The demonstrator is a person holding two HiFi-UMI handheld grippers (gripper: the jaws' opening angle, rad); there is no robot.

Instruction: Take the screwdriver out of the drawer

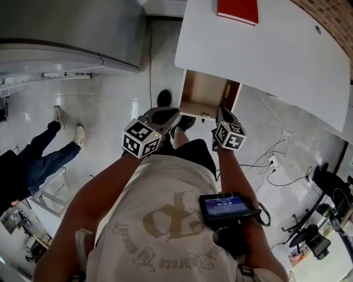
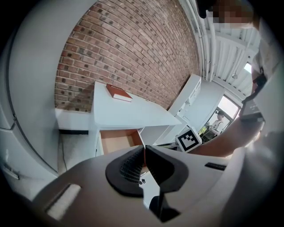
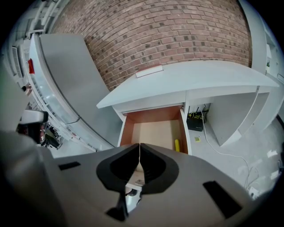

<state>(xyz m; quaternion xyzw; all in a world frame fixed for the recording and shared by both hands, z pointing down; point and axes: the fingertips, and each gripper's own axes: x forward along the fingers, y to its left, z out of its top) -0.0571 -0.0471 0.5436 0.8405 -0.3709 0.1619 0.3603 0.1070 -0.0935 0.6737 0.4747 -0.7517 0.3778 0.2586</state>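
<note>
1. Screwdriver (image 3: 177,145): only its yellow handle shows. It lies lengthwise on the bottom of the open drawer (image 3: 153,133), close against the right-hand wall. Neither tool touches it.
2. The drawer is pulled out from under the white desk (image 3: 191,75). It has a pale wooden bottom and brown inner walls, and I see nothing else in the part that shows.
3. The right gripper (image 3: 140,153) is held at the near right corner of the drawer. It points down into the drawer with its jaws pressed together and nothing between them. The handle lies to the right of the jaw tips and farther off.
4. The left gripper (image 2: 144,153) hangs on the left, near the drawer's near left corner. Its jaws are also closed tip to tip and empty.
5. From above, the two tools sit side by side in front of the person's chest, the left gripper (image 1: 172,113) and the right gripper (image 1: 222,112) well apart from each other.
6. A red book (image 1: 237,10) lies on the far part of the desktop.
7. A brick wall (image 3: 155,31) rises behind the desk. A black power strip with cables (image 3: 195,122) lies on the floor under the desk, to the right of the drawer.
8. Another person's legs (image 1: 38,154) show at the far left of the room, on the pale floor.
</note>
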